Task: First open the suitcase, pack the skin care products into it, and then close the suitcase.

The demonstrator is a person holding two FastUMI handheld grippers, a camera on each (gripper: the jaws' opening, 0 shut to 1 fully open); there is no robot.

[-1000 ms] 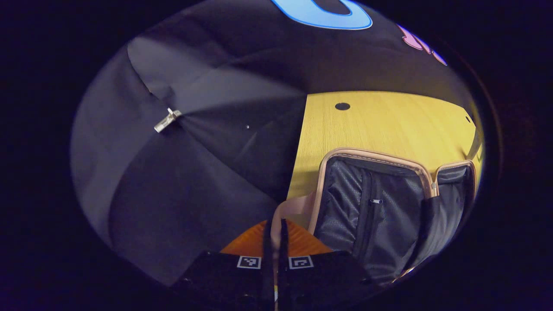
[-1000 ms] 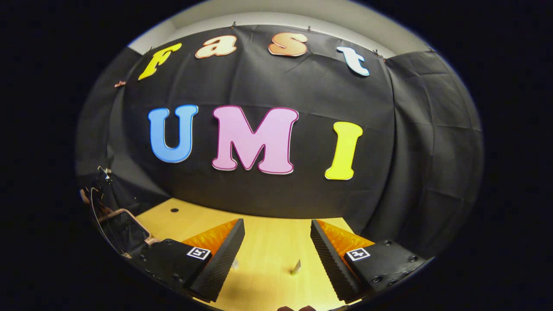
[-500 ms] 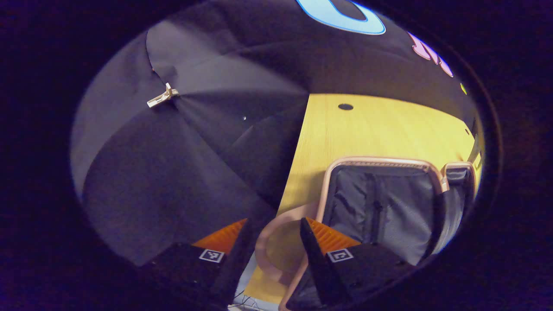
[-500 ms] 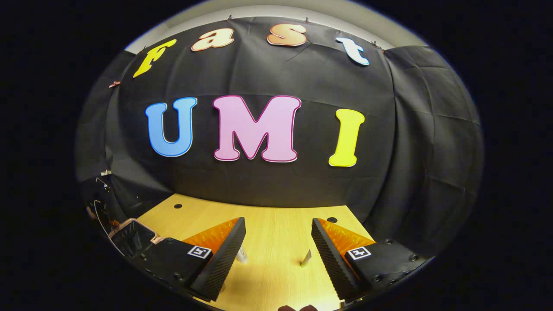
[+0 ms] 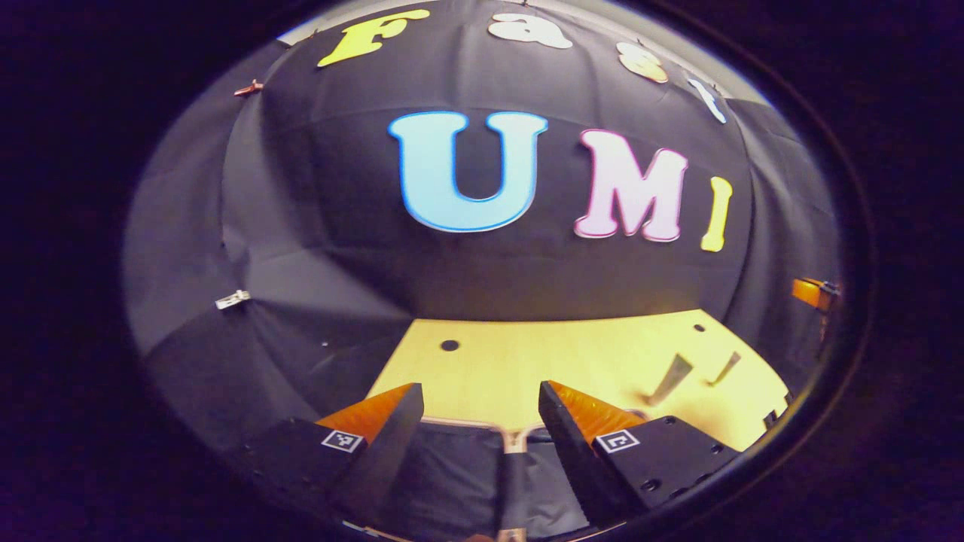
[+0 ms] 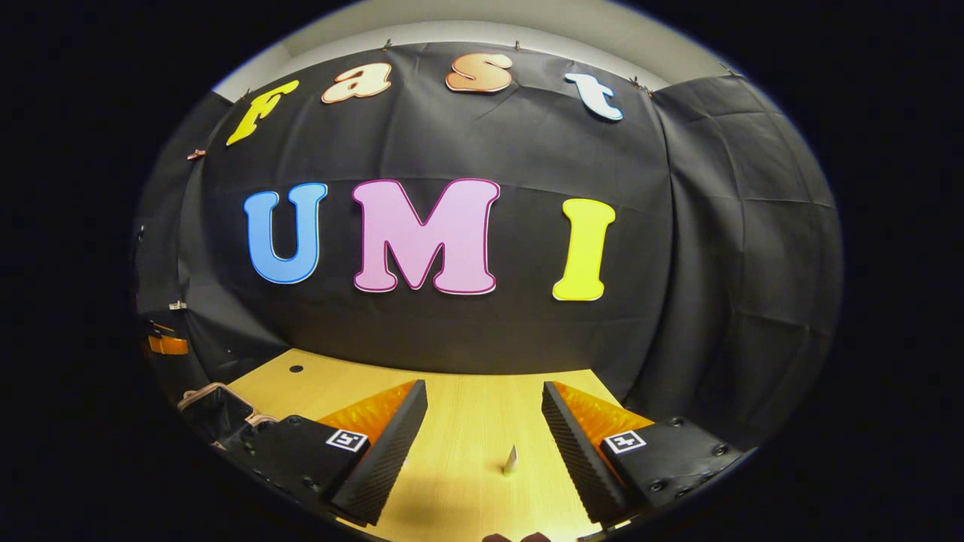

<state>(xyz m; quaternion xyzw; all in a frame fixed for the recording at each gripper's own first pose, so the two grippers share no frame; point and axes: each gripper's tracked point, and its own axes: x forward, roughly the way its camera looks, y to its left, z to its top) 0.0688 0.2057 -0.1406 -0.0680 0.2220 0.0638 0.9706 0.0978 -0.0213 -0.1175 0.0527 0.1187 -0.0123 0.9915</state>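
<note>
The suitcase (image 5: 482, 470) lies open on the wooden tabletop (image 5: 527, 369), its dark lining and pale trimmed rim facing up. The left gripper (image 5: 480, 421) hangs just above the suitcase's near edge with its fingers spread wide and nothing between them. Beyond the suitcase, toward the right side of the tabletop, two slim skin care tubes (image 5: 669, 379) stand tilted, near each other and well apart from the suitcase. In the right gripper view the right gripper (image 6: 483, 421) also has its fingers parted and empty, held over bare wood to the right of the suitcase (image 6: 215, 406), whose corner shows at the far left. One small tube (image 6: 510, 460) stands on the tabletop between that gripper's fingers, touching neither. A round hole (image 6: 296, 369) sits in the tabletop behind the suitcase.
</note>
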